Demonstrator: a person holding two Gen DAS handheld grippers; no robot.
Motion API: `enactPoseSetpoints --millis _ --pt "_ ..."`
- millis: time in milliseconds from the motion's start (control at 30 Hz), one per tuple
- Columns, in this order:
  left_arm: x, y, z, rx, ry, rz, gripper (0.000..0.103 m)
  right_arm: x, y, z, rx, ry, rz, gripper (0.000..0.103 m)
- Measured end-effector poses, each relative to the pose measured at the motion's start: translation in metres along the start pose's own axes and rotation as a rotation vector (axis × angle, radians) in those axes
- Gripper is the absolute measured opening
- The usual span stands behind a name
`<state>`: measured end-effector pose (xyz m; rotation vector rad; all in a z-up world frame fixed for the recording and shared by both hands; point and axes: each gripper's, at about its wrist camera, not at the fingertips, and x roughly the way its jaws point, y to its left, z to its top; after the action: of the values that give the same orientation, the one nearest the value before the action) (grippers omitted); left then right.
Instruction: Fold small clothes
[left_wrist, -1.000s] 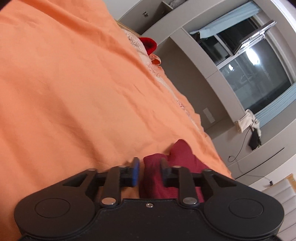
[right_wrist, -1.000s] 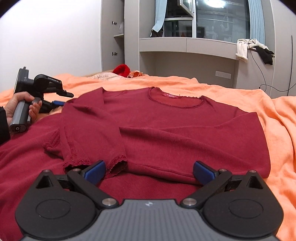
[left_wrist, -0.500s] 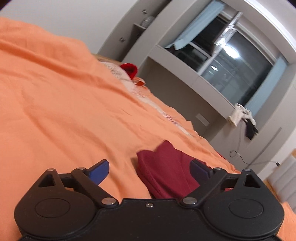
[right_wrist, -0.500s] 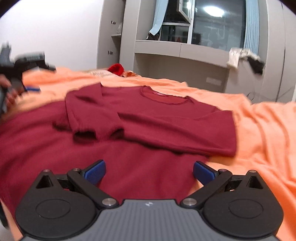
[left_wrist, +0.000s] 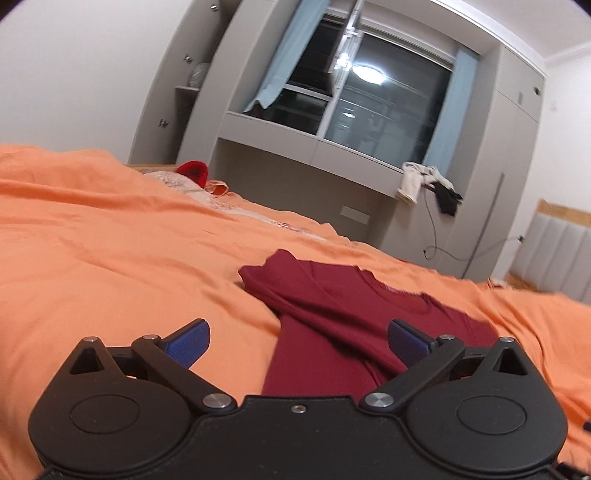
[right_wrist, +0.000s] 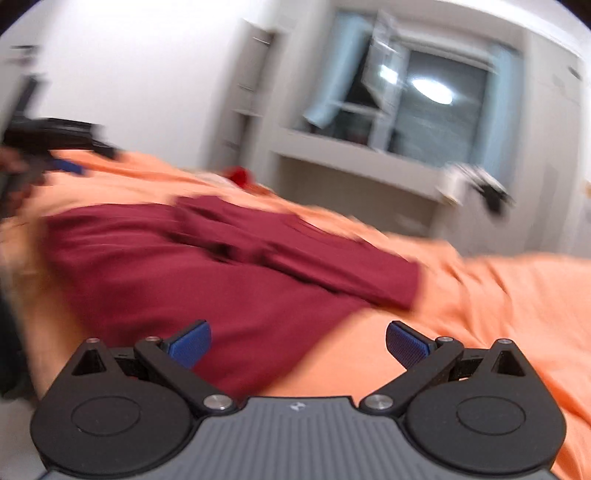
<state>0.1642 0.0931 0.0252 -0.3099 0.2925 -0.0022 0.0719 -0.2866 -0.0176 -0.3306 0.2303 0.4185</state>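
filling most of both views: a bed under an orange bedspread (left_wrist: 122, 258), matte woven cotton, rumpled into long soft ridges. behind its far edge, a room with smooth white walls and grey built-in cabinetry (left_wrist: 207, 96), flat-fronted, with small knobs and an open shelf niche. set into the cabinetry, a dark window (left_wrist: 384, 99), glass reflecting a round ceiling light, pale blue curtains (left_wrist: 284, 55) hanging limp at either side. on the ledge under the window, a white cloth and a black one (left_wrist: 428, 184) drooping over the edge, a thin cable trailing down beside them. toward the right, a grey padded panel (left_wrist: 554, 258) with vertical channels.

lying flat on the bedspread, toward its near edge: a dark red knitted top (left_wrist: 343, 314), fine ribbed weave, round neckline, sleeve folded across the body; in the right wrist view, blurred, spreading from the left toward the middle (right_wrist: 207, 273).

near the bed's far edge, a bright red fuzzy lump (left_wrist: 192, 171) beside a pale patterned cloth.

hovering above the top, the left gripper (left_wrist: 297, 341), black linkage with ridged blue pads, having just been opening, now spread wide with nothing pressed between. likewise spread and gripping nothing, the right gripper (right_wrist: 297, 341), over the top's hem and the bare bedspread.
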Motion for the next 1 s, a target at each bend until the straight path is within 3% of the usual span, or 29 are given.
enactPoseSetpoints --millis 133,267,467,600,733,800,900,1000 --pt "-0.022 -0.004 -0.012 0.040 -0.010 -0.006 0.102 -0.006 0.048 -0.011 -0.283 -0.016 0.074 0.103" --pt "-0.035 -0.008 -0.021 0.075 -0.003 -0.005 0.102 0.001 0.085 -0.029 -0.524 0.016 0.083 0.103" --pt "-0.041 -0.018 -0.034 0.134 0.033 -0.019 0.102 0.027 0.108 -0.053 -0.759 0.091 -0.124 0.100" --pt "-0.044 -0.022 -0.037 0.146 0.036 -0.076 0.102 0.026 0.115 -0.058 -0.830 0.046 -0.134 0.080" --pt "-0.051 -0.030 -0.041 0.185 0.026 -0.167 0.102 0.029 0.124 -0.062 -0.870 0.026 -0.117 0.040" --pt "-0.055 -0.038 -0.045 0.232 0.015 -0.206 0.102 0.024 0.126 -0.060 -0.856 -0.009 -0.131 0.034" --pt "-0.062 -0.049 -0.051 0.312 0.000 -0.260 0.102 0.010 0.121 -0.049 -0.778 -0.110 -0.208 0.011" --pt "-0.068 -0.060 -0.060 0.396 -0.009 -0.326 0.102 0.006 0.104 -0.031 -0.616 -0.162 -0.257 0.008"
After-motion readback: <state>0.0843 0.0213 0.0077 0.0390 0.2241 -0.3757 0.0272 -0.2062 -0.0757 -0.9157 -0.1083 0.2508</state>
